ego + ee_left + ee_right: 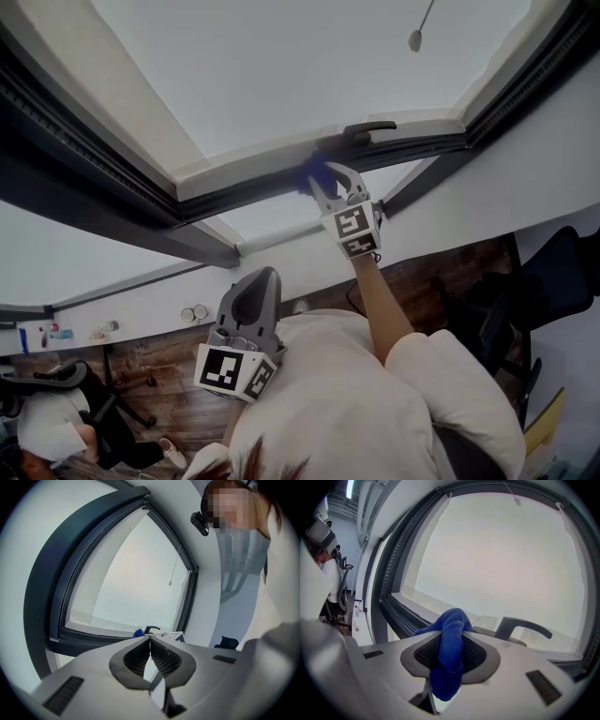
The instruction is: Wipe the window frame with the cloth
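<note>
A blue cloth (451, 639) is bunched between the jaws of my right gripper (451, 629), which is shut on it. In the head view the right gripper (323, 183) holds the cloth (315, 172) against the dark window frame (253, 192), just left of the black window handle (367, 130). The handle (520, 626) shows to the right of the cloth in the right gripper view. My left gripper (255, 291) hangs back near my chest with its tips together and nothing between them. From the left gripper view the cloth (138, 633) and handle (151, 630) look small and far.
The frame's dark rails (84, 178) run off left and right (525, 80) around the pale pane. A blind-cord pull (415, 39) hangs at the top. Below lie a white sill with small items (94, 330), wooden floor and office chairs (553, 281); another person sits at the lower left (47, 422).
</note>
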Tool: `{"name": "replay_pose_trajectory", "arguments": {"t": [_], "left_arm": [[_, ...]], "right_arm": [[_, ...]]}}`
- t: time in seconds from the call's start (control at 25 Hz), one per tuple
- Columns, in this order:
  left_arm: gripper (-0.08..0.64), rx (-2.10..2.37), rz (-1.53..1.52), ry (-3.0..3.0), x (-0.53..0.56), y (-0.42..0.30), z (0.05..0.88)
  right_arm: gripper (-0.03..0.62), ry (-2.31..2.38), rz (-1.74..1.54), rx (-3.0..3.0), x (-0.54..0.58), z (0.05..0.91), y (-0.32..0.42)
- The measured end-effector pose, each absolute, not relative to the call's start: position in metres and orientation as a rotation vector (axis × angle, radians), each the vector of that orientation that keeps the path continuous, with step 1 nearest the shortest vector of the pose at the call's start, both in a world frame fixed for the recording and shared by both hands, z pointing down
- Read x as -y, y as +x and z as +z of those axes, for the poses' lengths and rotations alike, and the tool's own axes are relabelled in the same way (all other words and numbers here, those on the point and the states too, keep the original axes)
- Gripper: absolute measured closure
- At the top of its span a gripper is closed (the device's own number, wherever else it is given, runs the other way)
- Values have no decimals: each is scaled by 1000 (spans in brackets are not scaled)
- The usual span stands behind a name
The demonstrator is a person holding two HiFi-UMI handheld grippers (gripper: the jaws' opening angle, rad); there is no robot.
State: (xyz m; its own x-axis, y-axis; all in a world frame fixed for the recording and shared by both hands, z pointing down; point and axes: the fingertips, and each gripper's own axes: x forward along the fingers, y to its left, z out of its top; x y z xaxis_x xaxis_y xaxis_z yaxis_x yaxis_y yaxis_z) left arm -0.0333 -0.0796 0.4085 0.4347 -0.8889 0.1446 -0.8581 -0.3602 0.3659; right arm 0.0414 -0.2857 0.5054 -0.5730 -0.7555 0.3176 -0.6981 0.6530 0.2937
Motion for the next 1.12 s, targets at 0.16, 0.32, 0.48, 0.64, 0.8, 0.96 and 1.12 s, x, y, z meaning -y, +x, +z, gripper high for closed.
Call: {"name": "replay_pose_trajectory", "arguments": {"t": [0.16,0.32,0.48,0.64,0.8,0.96,1.12], "left_arm": [[549,1485,-109,2305,79,-35,410],[549,1488,-111,2305,78,-37,409],[549,1497,-115,2303,77,-40,409],[549,1498,-116,2310,77,-41,407],[549,1503,-117,2312,78,-43,407],[549,1499,-119,2315,78,-43,407],[549,1501,-122,2312,77,-43,406]], "right_arm": [[480,1164,-205,2431,289,506,51],[480,1197,-201,2414,293,506,62],[480,1231,-191,2402,296,506,74],[480,1250,-187,2393,299,505,81],[480,1273,-177,2382,302,506,89],[480,1304,-172,2370,304,506,98],[480,1328,-166,2363,306,506,105]]}}
